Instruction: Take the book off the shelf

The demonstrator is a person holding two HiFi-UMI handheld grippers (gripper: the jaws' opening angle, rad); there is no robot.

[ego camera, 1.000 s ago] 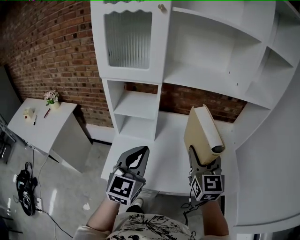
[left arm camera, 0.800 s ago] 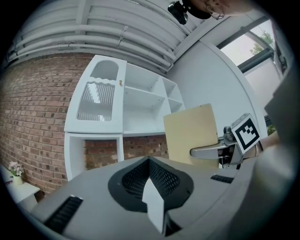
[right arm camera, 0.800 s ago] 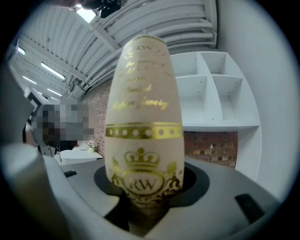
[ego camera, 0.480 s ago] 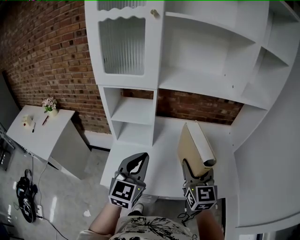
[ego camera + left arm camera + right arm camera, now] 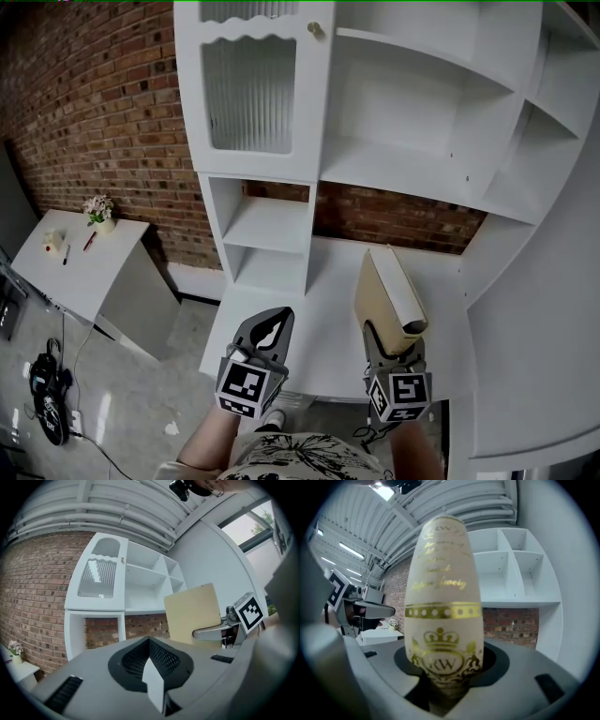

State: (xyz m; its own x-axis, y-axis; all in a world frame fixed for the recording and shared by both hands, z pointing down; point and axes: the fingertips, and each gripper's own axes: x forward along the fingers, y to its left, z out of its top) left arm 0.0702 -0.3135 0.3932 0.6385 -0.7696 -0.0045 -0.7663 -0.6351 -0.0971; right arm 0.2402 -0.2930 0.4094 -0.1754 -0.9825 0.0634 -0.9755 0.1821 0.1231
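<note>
Nearest us, our left gripper (image 5: 266,326) sits pressed shut on nothing, our right gripper (image 5: 392,336) pinches the book (image 5: 386,286) by its spine's lower end, upright above the worktop's (image 5: 328,281) front edge, clear of the shelf (image 5: 412,169): a stiff hardback, probably top-heavy, with a glossy spine that may slip.

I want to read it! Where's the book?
In the head view, the book sticks up from the right gripper, over the desk, right of the left gripper.
</note>
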